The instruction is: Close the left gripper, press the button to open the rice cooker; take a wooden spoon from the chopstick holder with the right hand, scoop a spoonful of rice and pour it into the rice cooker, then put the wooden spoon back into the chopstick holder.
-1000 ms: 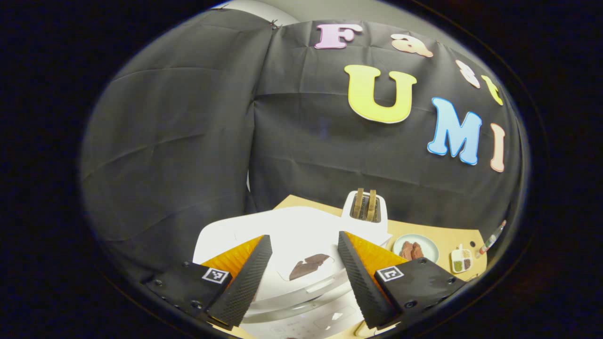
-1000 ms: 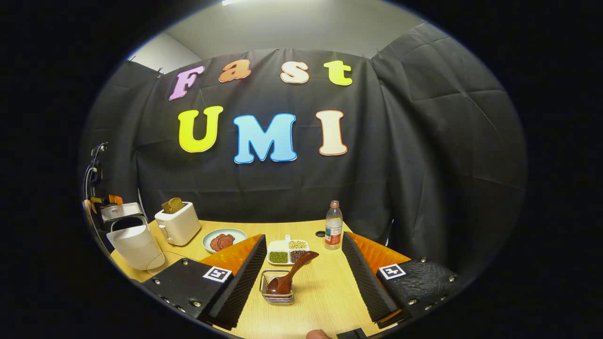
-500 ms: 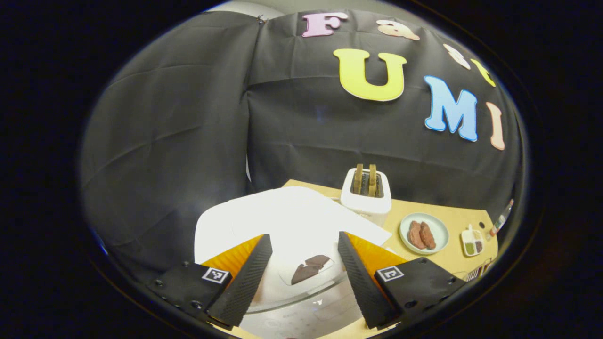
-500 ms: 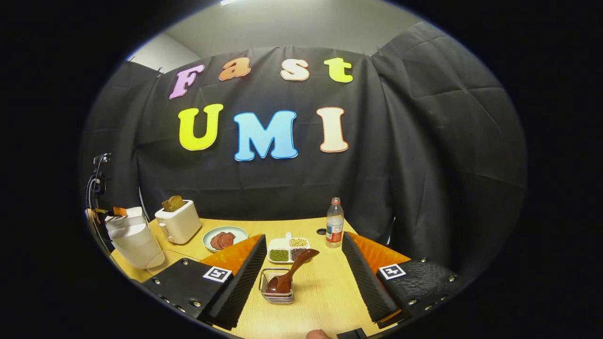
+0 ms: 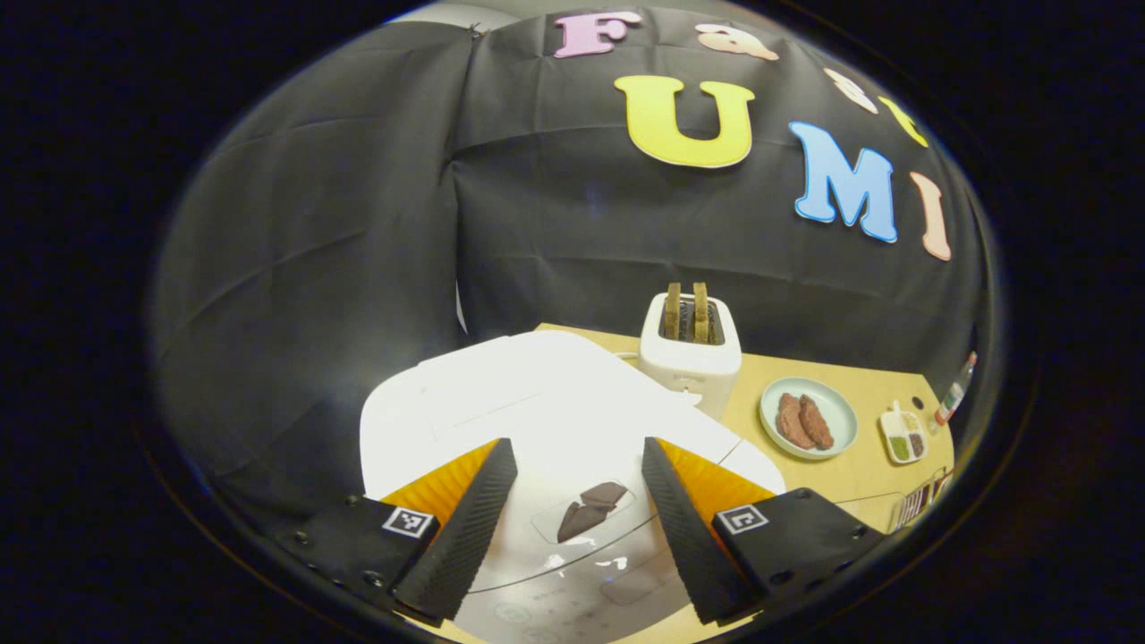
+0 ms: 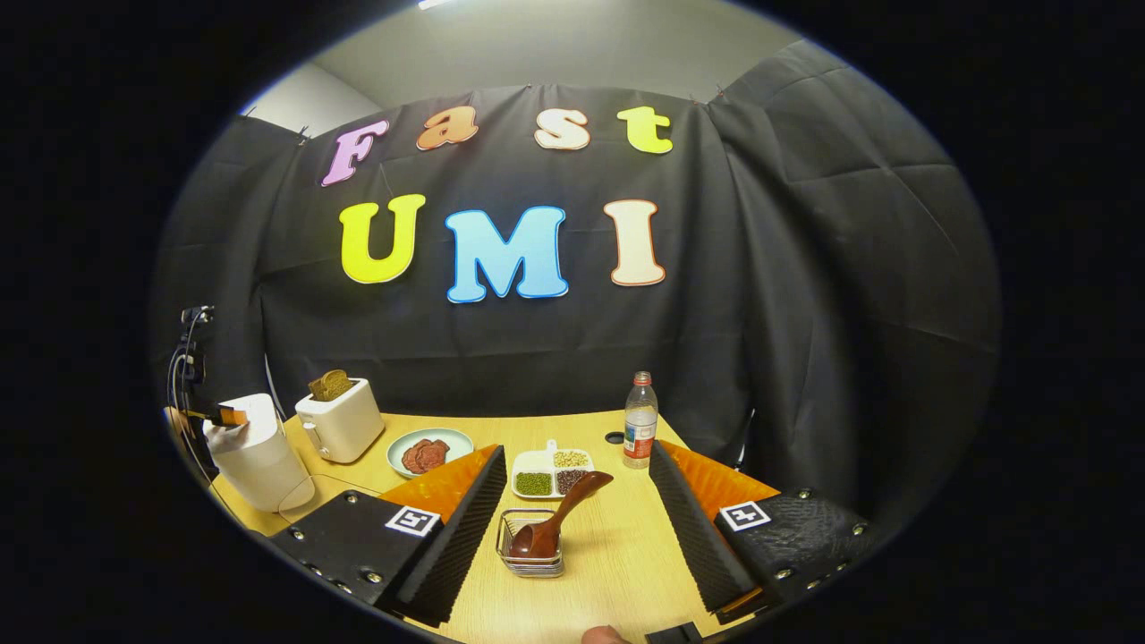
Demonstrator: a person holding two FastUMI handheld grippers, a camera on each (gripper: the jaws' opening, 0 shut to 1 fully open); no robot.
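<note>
Rice cooker (image 5: 555,402): lid down, under our left gripper (image 5: 572,487), jaws apart. Wooden spoon (image 6: 559,514) in chopstick holder (image 6: 530,555), before our unclenched right gripper (image 6: 572,510). Start or finish, we judge.

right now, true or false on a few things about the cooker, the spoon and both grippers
1. The rice cooker lid is closed. True.
2. The left gripper is shut. False: its fingers stand apart above the lid.
3. The wooden spoon rests in the chopstick holder. True.
4. The right gripper grips the spoon. False: it is open, fingers either side and apart from it.
5. The toaster is empty. False: two slices stand in its slots.
</note>
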